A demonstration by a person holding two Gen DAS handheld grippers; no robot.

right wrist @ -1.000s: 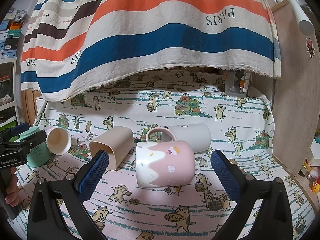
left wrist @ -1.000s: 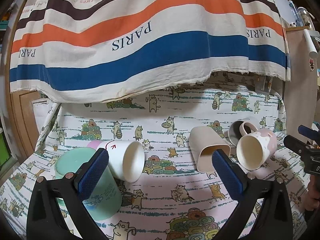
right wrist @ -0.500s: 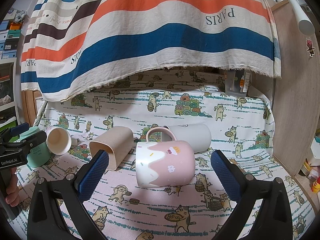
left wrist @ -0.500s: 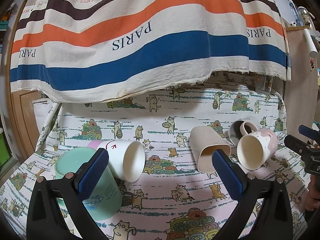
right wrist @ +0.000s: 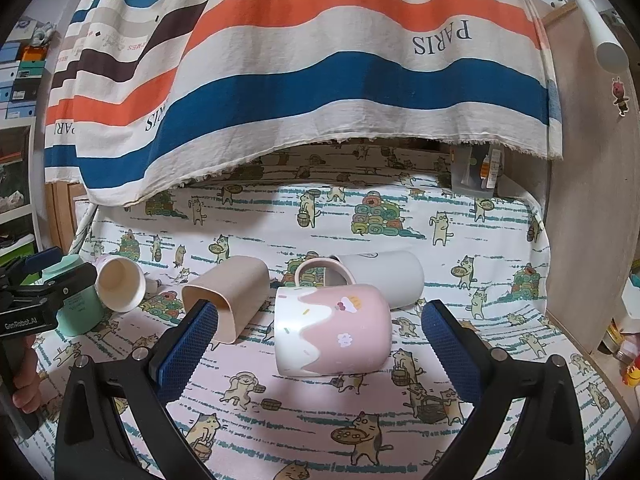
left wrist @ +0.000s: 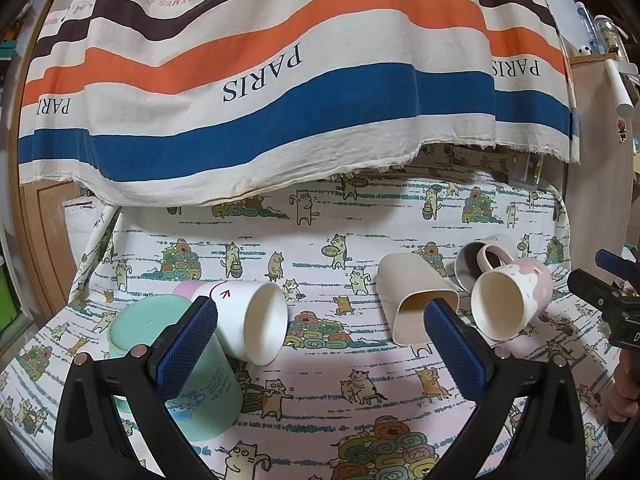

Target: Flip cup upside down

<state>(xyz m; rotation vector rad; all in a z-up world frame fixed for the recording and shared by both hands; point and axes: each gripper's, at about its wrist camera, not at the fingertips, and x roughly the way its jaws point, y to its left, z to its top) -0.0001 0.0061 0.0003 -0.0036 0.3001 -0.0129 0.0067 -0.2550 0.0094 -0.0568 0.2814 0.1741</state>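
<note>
Five cups on the cat-print surface, both tools spread and holding nothing.

In the left wrist view, going left to right: a mint cup (left wrist: 176,364) stands mouth-down at 8 o'clock, partly behind the left tool (left wrist: 320,344); a white cup (left wrist: 256,320) lies on its side against it, mouth toward 5 o'clock; a beige cup (left wrist: 416,300) lies at 2 o'clock. The pink mug (right wrist: 332,328) lies dead ahead of the right tool (right wrist: 320,340) between its open fingers, long axis across the view, mouth toward 9 o'clock, so the right hand seems nearer. A grey cup (right wrist: 384,280) lies just behind it, touching or nearly so. Which cup is meant cannot be told; the mug's handle is half hidden.
</note>
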